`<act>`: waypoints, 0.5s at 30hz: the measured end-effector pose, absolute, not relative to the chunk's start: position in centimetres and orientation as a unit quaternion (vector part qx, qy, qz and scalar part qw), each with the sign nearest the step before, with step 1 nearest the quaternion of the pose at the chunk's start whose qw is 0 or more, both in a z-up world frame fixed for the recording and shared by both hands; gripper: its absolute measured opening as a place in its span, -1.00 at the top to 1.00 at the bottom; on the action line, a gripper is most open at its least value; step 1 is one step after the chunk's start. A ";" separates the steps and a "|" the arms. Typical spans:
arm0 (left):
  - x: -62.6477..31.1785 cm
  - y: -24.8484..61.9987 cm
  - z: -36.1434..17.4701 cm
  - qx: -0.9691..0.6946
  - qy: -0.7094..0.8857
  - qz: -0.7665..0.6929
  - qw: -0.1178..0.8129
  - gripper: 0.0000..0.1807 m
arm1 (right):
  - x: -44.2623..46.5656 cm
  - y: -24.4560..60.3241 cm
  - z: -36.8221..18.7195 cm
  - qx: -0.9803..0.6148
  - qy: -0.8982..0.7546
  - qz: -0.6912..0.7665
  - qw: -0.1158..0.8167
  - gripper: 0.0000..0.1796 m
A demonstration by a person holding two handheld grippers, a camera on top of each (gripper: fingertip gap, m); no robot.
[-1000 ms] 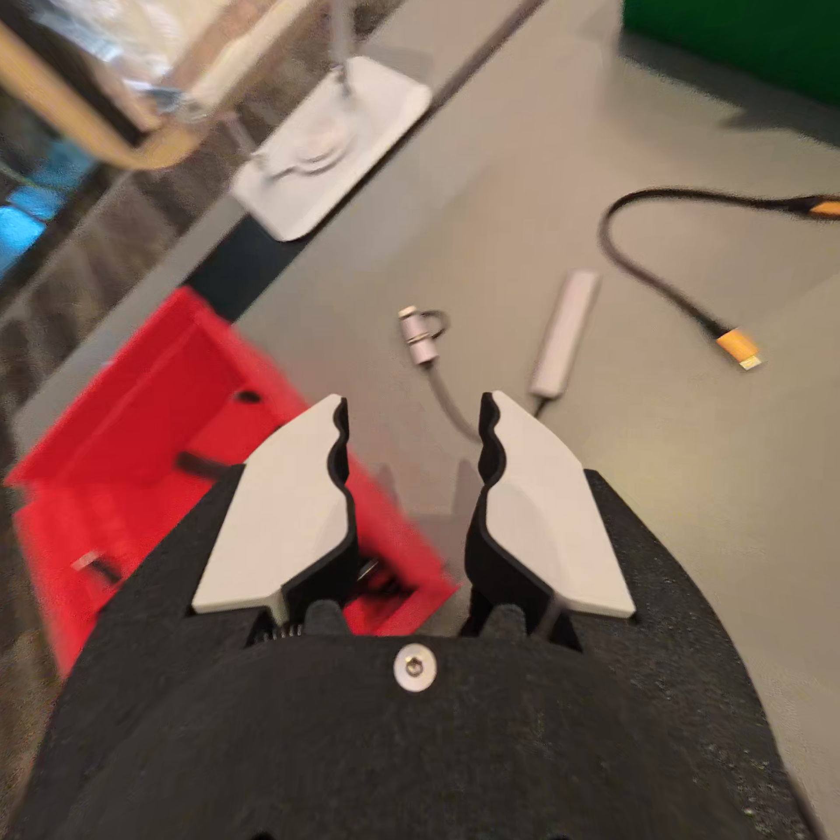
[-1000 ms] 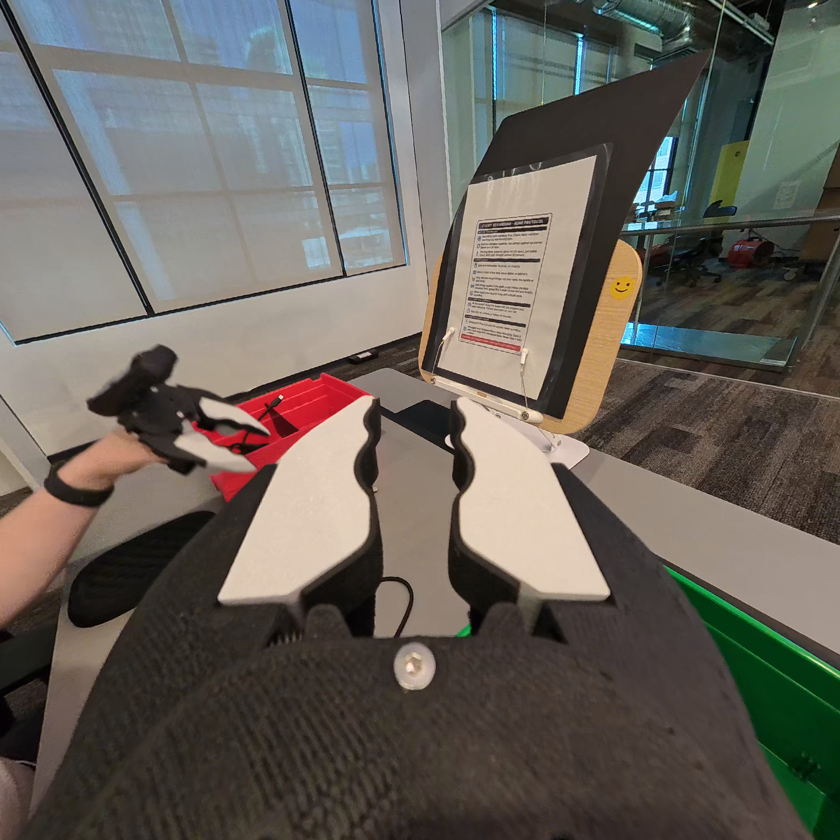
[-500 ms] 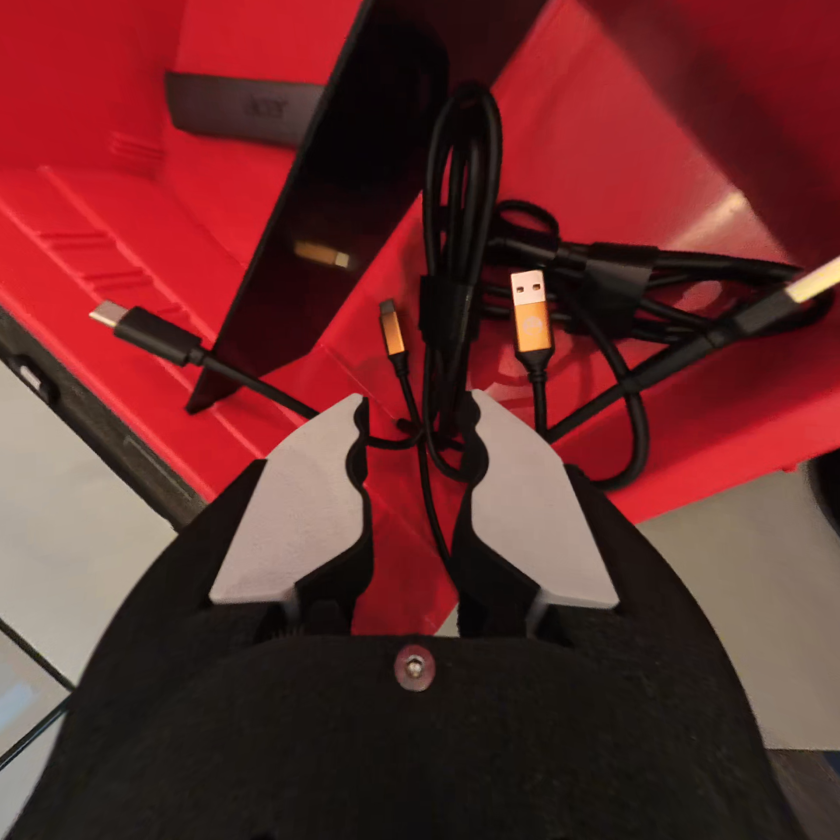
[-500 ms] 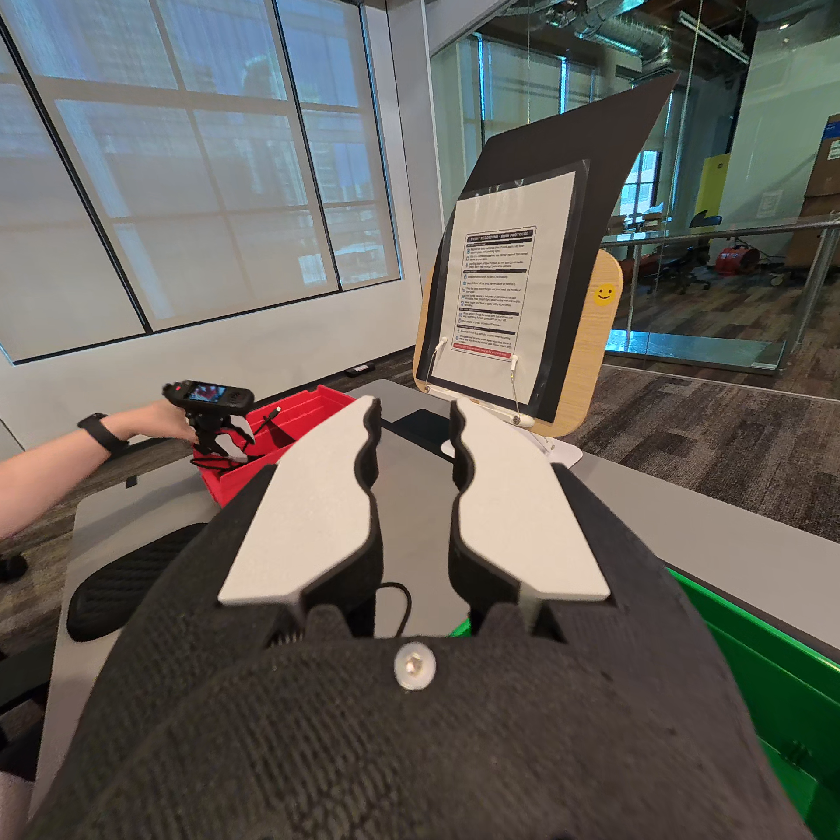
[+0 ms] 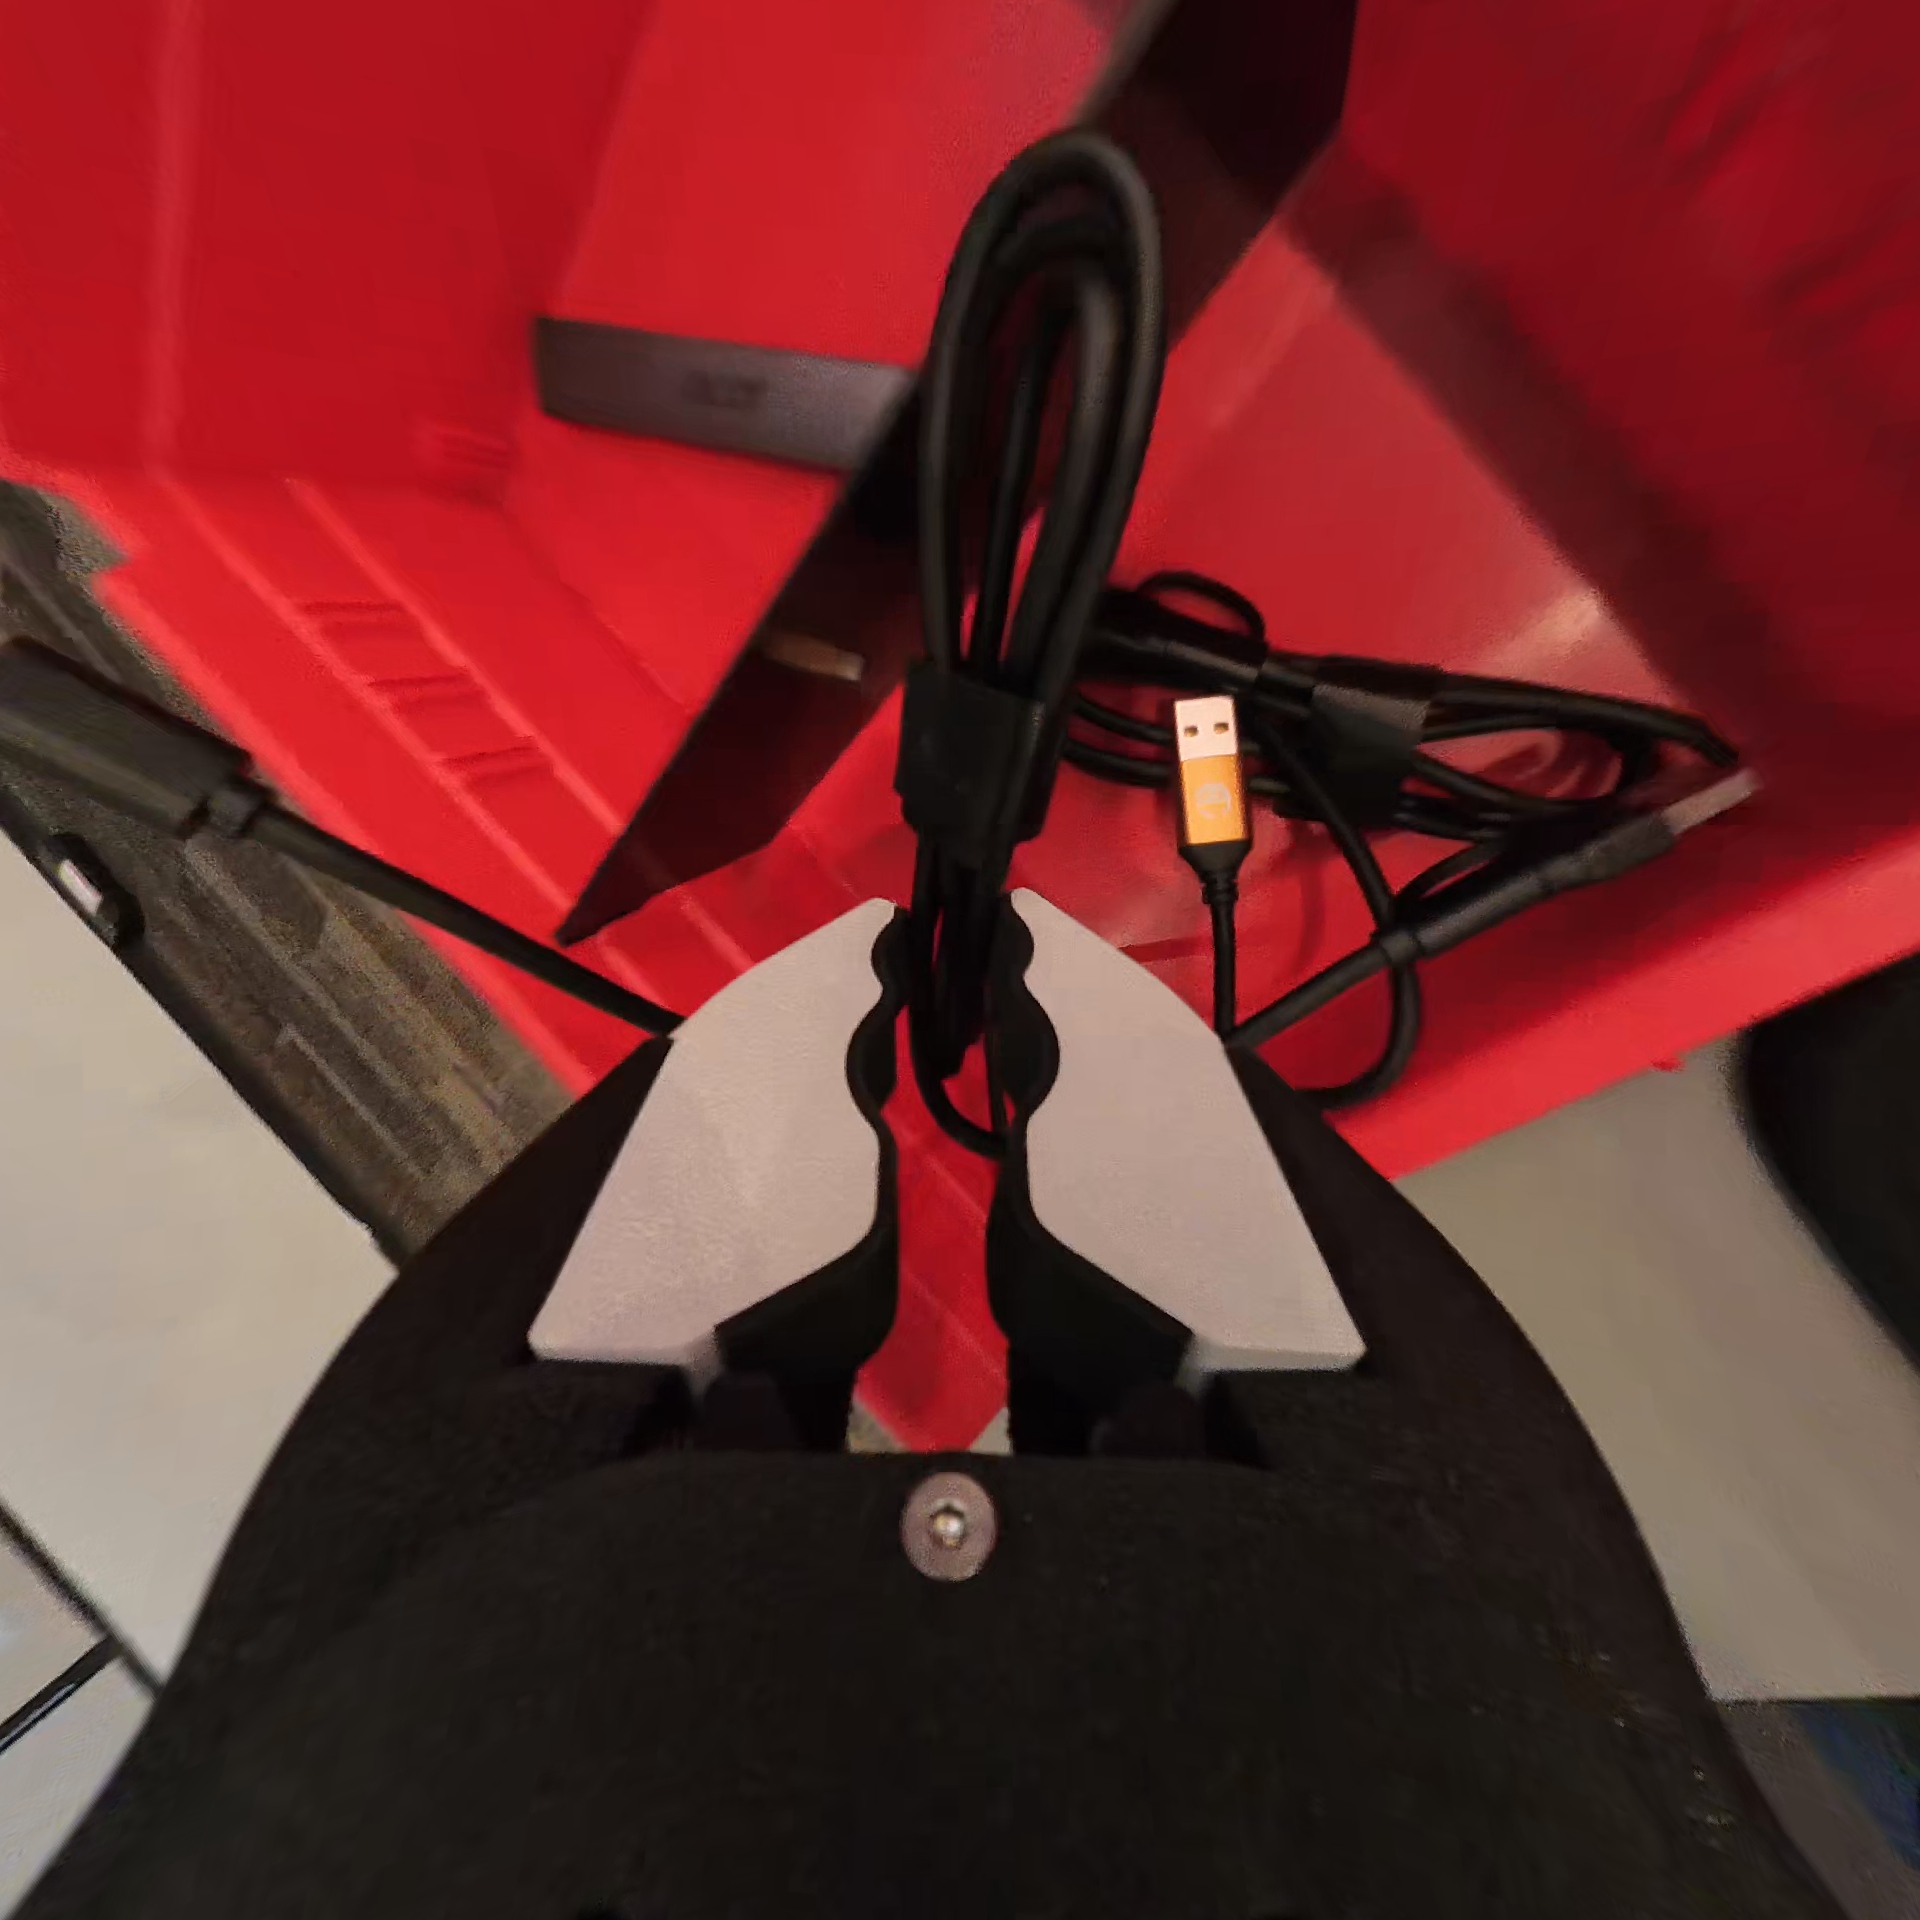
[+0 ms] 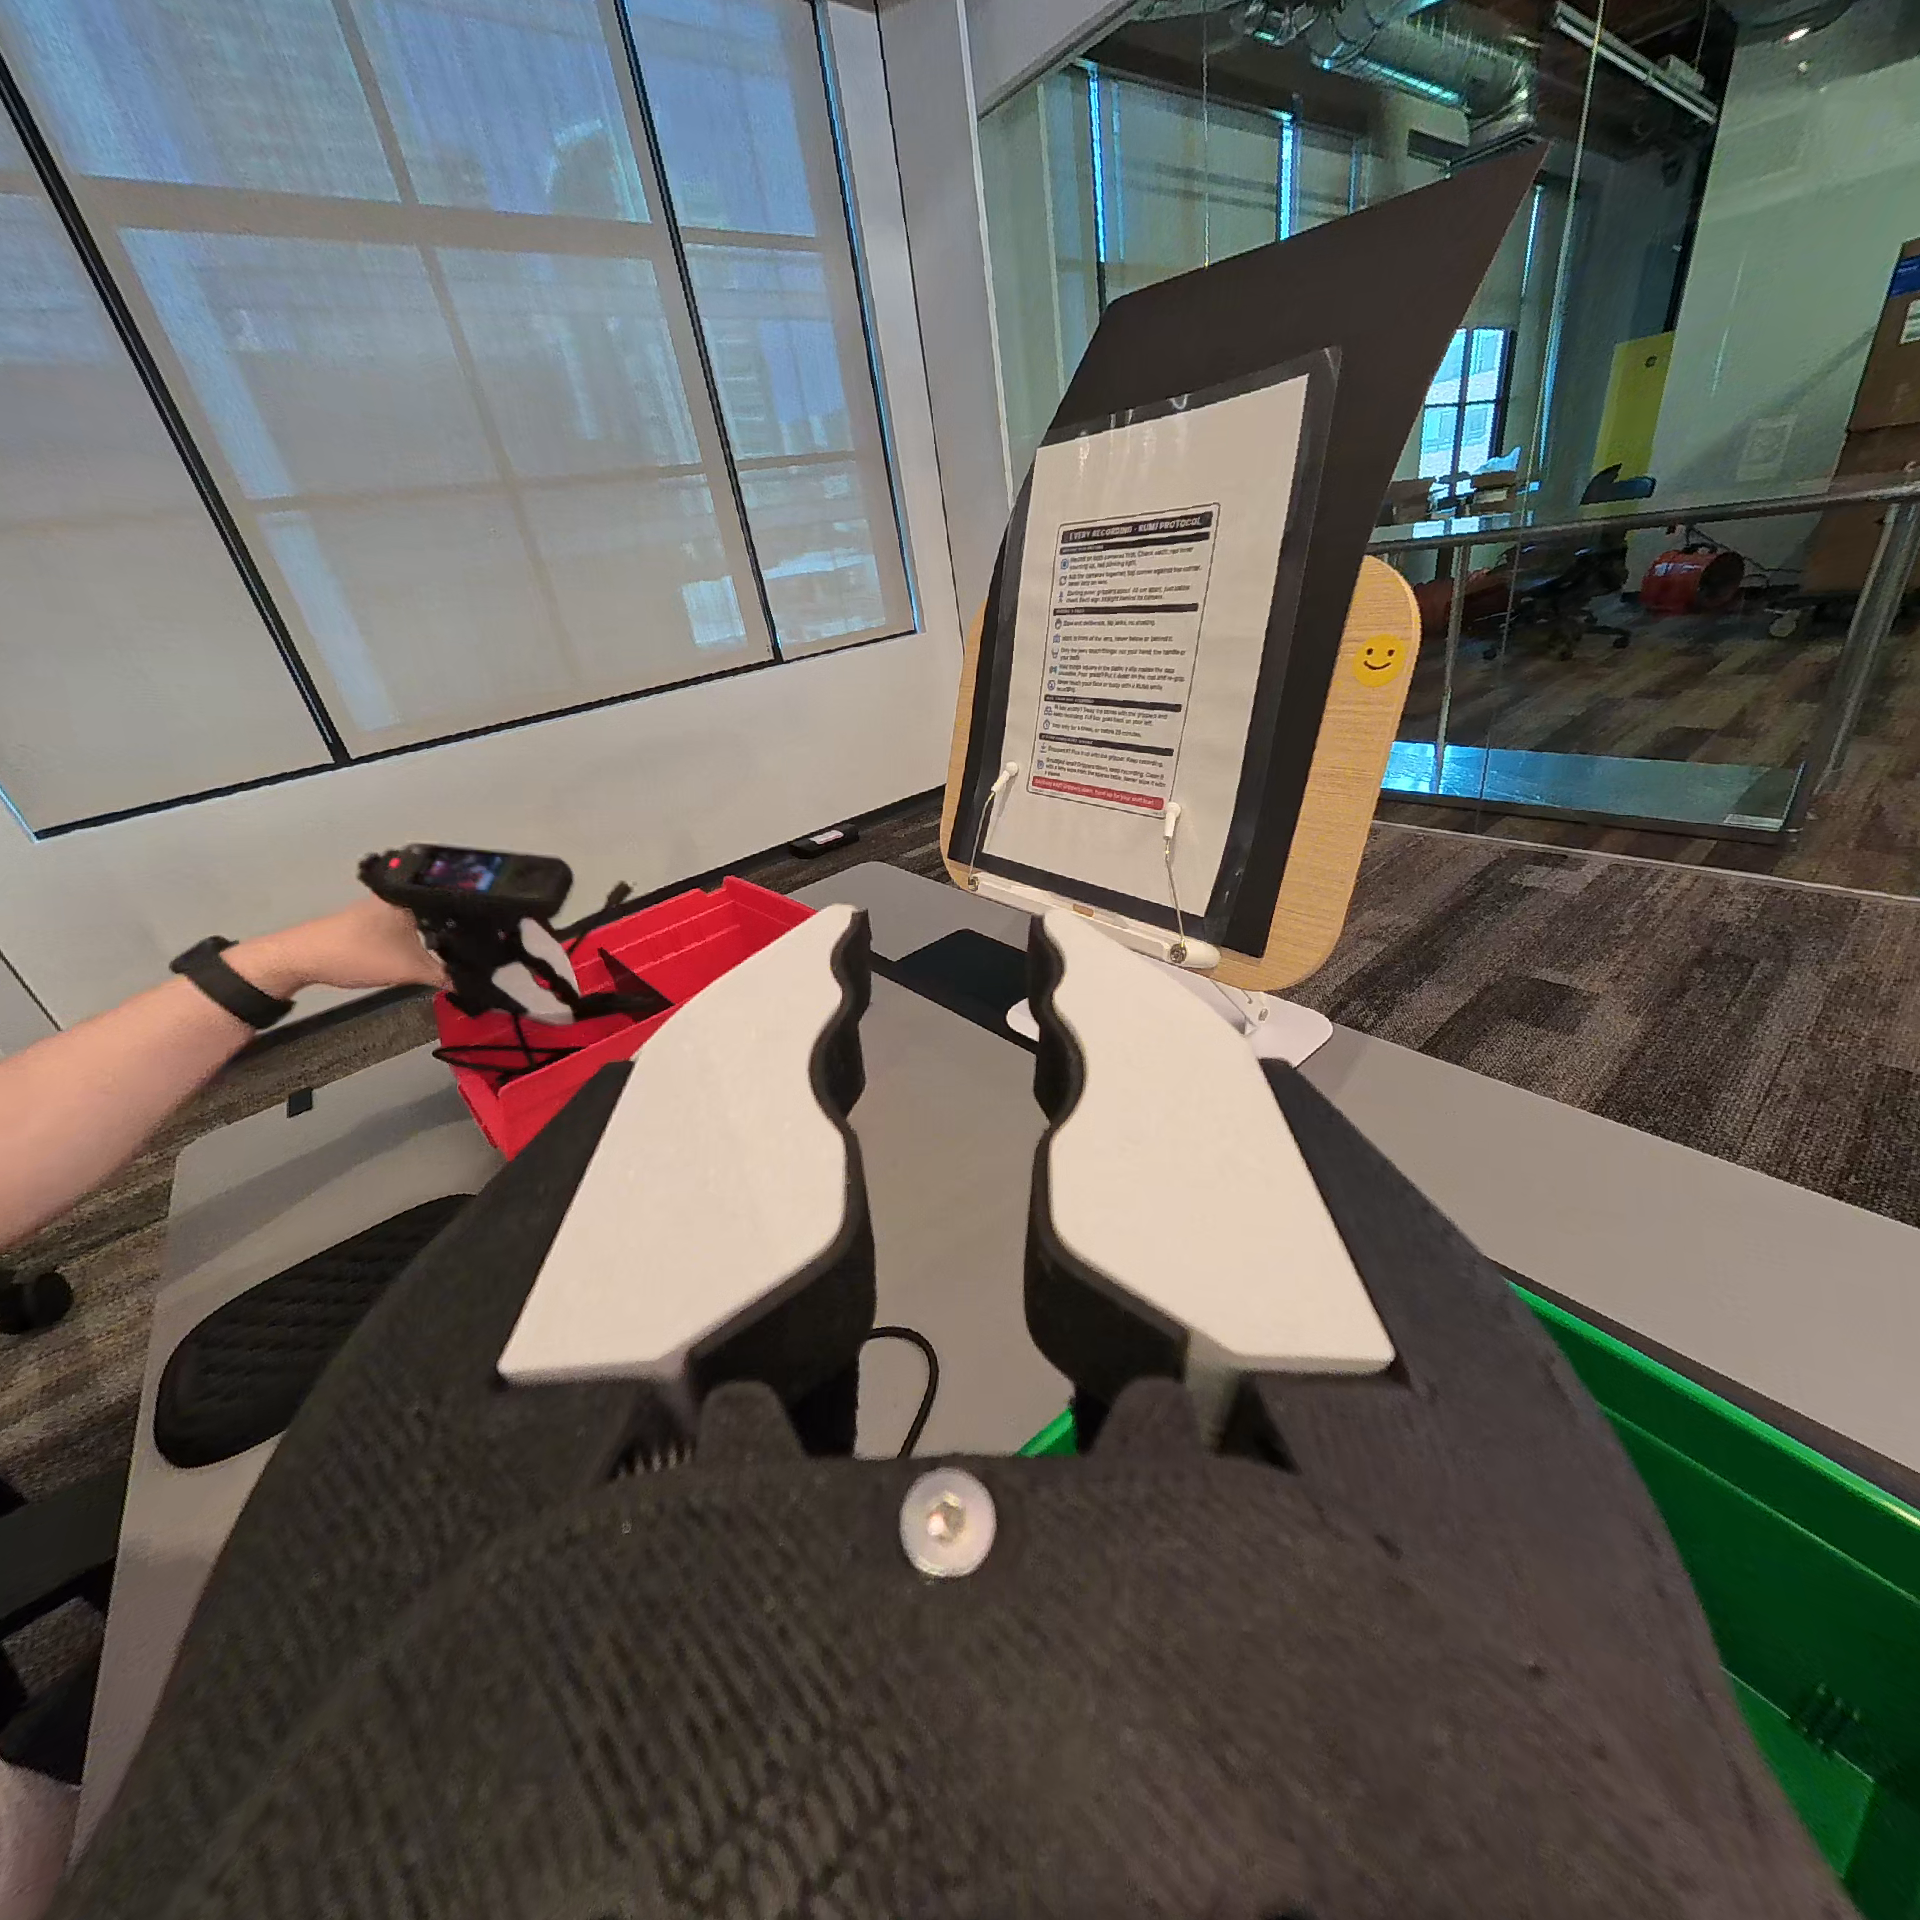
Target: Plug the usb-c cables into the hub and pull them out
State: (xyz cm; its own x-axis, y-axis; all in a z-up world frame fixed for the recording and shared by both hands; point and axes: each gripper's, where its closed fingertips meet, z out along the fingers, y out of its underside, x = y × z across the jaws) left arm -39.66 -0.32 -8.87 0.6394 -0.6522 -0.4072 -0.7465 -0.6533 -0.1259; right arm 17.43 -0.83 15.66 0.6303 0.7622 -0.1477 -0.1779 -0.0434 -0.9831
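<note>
L gripper (image 5: 954,940) is squeezed onto a bundled black cable (image 5: 1023,499) over the red bin (image 5: 343,312). A black divider (image 5: 862,644) leans just beside it. To the right lies an orange USB plug (image 5: 1210,784) w/ more black cables (image 5: 1455,758). R gripper (image 6: 945,1013) is held part open w/ nothing in it, above the grey table (image 6: 1558,1132); behind it a printed sheet on a stand (image 6: 1132,655); green bin (image 6: 1704,1475) at right.

Left gripper (image 5: 954,925) jaws clamp a bundled black cable (image 5: 1023,499); red bin (image 5: 312,436) beneath.
</note>
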 end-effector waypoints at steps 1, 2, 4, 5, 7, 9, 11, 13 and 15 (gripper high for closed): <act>-39.4 -0.1 -7.4 -0.895 0.381 0.161 0.165 0.87 | 17.5 -0.8 15.7 -0.625 -0.233 0.362 0.651 0.67; -39.2 0.2 -5.5 -0.894 0.369 0.165 0.195 0.87 | 17.5 -0.8 15.7 -0.625 -0.232 0.362 0.651 0.67; -39.0 0.6 -1.4 -0.886 0.348 0.176 0.250 0.87 | 17.5 -0.8 15.7 -0.625 -0.232 0.362 0.652 0.67; -38.9 0.7 0.8 -0.880 0.339 0.187 0.273 0.87 | 17.5 -0.8 15.7 -0.625 -0.232 0.361 0.652 0.67; -37.8 0.2 5.1 -0.864 0.329 0.202 0.323 0.87 | 17.5 -0.8 15.7 -0.626 -0.233 0.360 0.652 0.67; -33.9 -1.1 8.0 -0.855 0.338 0.154 0.361 0.87 | 17.5 -0.8 15.7 -0.626 -0.233 0.357 0.653 0.67; -27.7 -3.0 8.8 -0.839 0.381 0.067 0.382 0.87 | 17.4 -0.9 15.8 -0.626 -0.234 0.357 0.653 0.67; -21.2 -5.1 7.5 -0.816 0.442 0.001 0.373 0.87 | 17.3 -0.9 15.7 -0.626 -0.234 0.356 0.653 0.67; -15.5 -6.3 4.8 -0.793 0.493 -0.013 0.357 0.87 | 17.2 -0.9 15.6 -0.628 -0.235 0.355 0.651 0.67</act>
